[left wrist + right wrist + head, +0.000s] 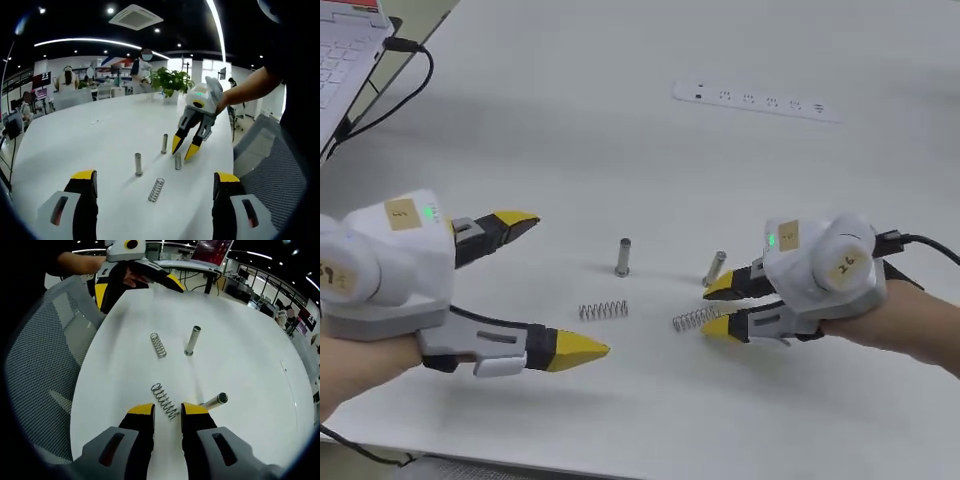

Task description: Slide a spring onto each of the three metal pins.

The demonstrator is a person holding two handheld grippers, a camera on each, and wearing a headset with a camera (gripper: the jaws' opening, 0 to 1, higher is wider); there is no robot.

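On smooth white desk (620,60), open room all round | left tongs (570,284) spread wide, released, empty | right tongs (707,309) narrowly parted, released, yellow tips flanking near spring (692,320) end | steel pin (623,257) upright mid-desk, second pin (715,268) just beside right tongs, both bare cylinders | loose coil spring (603,310) lying near upright pin
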